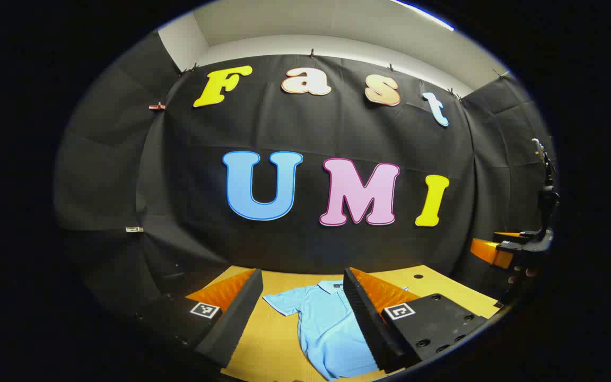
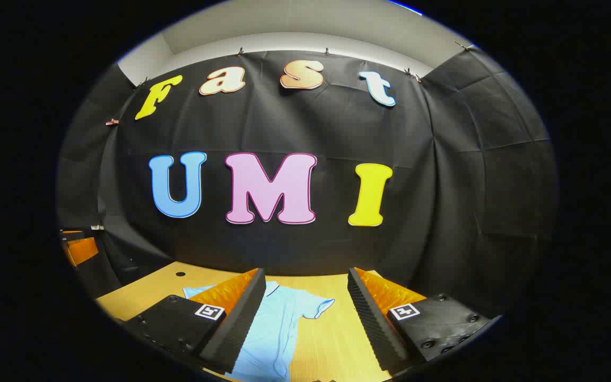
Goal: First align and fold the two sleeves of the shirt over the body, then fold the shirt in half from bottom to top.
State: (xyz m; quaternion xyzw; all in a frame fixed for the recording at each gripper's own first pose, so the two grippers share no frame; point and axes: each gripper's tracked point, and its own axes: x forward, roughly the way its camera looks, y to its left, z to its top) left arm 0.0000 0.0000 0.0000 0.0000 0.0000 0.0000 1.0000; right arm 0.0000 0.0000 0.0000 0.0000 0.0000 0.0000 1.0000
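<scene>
Two grippers, left gripper [image 1: 301, 307] and right gripper [image 2: 305, 310], hover wide open and empty above the flat shirt [image 1: 326, 329] at lower centre; sleeve folding not yet begun, next grasping a sleeve [image 1: 284, 303].

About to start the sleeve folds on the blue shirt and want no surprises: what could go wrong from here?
1. The shirt lies unfolded with creases in its body, so a sleeve may fold over crooked.
2. Both tongs, left and right, are open and above the table; a shallow pinch might miss the thin fabric or drag the whole shirt.
</scene>
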